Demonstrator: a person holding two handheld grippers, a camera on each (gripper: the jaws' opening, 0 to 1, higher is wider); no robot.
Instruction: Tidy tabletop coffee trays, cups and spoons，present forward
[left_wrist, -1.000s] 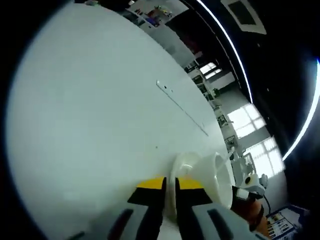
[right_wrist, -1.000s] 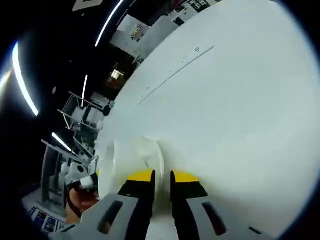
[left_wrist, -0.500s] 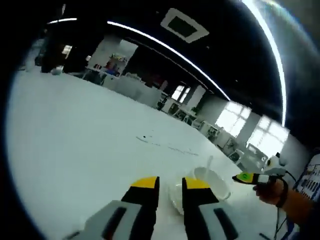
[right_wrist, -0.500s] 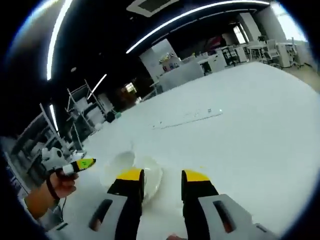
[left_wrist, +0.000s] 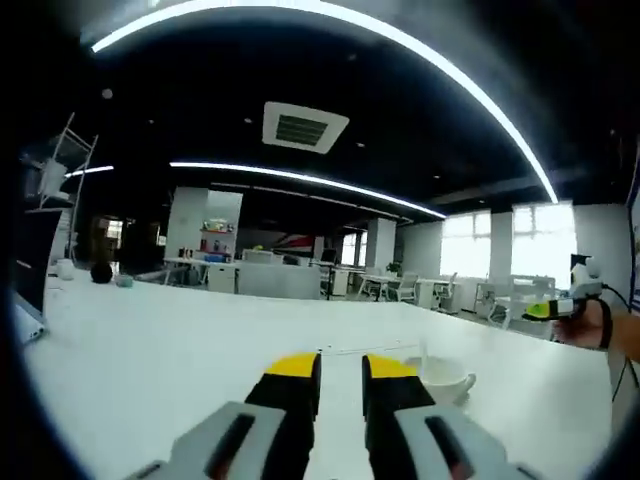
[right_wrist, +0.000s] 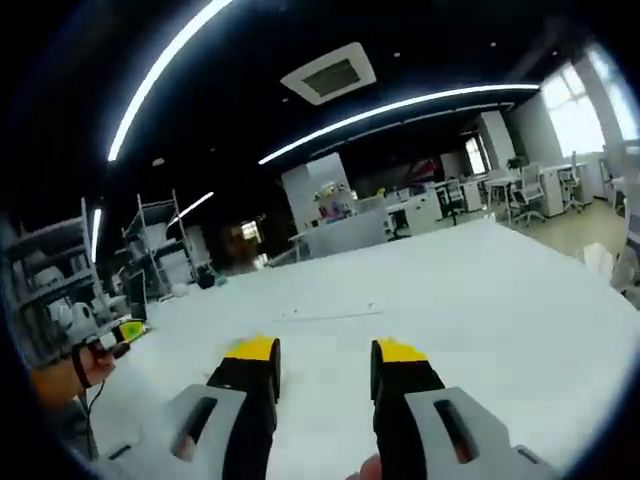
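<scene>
A white cup on a white saucer (left_wrist: 441, 381) sits on the white table (left_wrist: 150, 350), just right of my left gripper's jaws, with a spoon (left_wrist: 422, 349) standing up from it. My left gripper (left_wrist: 341, 368) is open by a narrow gap, with nothing between its yellow-tipped fingers. Farther right, a hand holds my right gripper (left_wrist: 556, 309) above the table. In the right gripper view, my right gripper (right_wrist: 325, 350) stands wide open and empty over the bare table (right_wrist: 450, 290). The left gripper (right_wrist: 122, 330) shows at the left edge, held by a hand.
A thin seam line (right_wrist: 330, 314) crosses the tabletop ahead. A metal shelf rack (right_wrist: 45, 275) stands at the left. Office desks and chairs (right_wrist: 520, 190) fill the room behind the table. A dark flat object (left_wrist: 22, 322) lies at the table's left edge.
Both grippers were shut on the saucer's rim from either side; they have let go and opened. Both cameras have tilted up to look level across the room.
</scene>
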